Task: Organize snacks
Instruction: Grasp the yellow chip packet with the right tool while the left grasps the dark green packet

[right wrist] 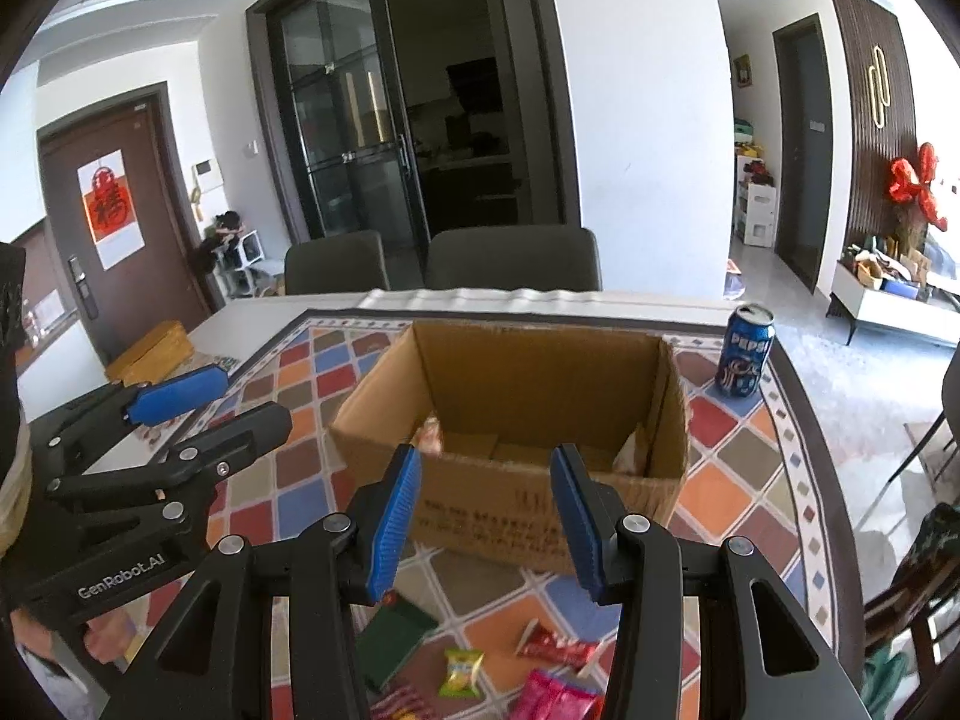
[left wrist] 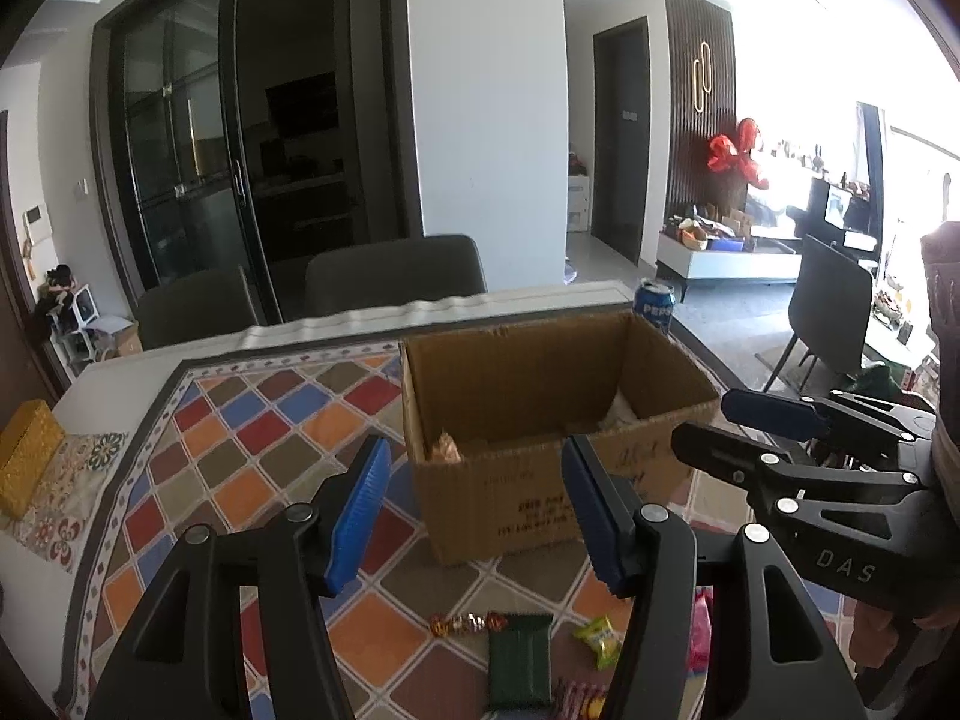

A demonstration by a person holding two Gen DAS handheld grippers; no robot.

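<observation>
An open cardboard box [left wrist: 528, 498] [right wrist: 516, 510] stands on the patterned tablecloth with a snack bag [left wrist: 445, 450] [right wrist: 429, 435] inside. In front of it lie loose snacks: a dark green packet [left wrist: 519, 660] [right wrist: 399, 636], a yellow-green packet [left wrist: 600, 641] [right wrist: 461, 671], a red packet [right wrist: 555, 651], pink packets [right wrist: 558, 697] and a wrapped candy strip [left wrist: 468, 624]. My left gripper [left wrist: 477, 516] [right wrist: 231, 408] hovers open and empty above the snacks, facing the box. Beside it, my right gripper [right wrist: 486, 522] [left wrist: 714, 425] is also open and empty.
A blue Pepsi can [left wrist: 654, 303] [right wrist: 744, 354] stands at the table's far right corner. A yellow box [left wrist: 27, 456] [right wrist: 153, 348] sits at the left. Two dark chairs [left wrist: 396, 270] [right wrist: 513, 258] line the far side. The table edge curves close on the right.
</observation>
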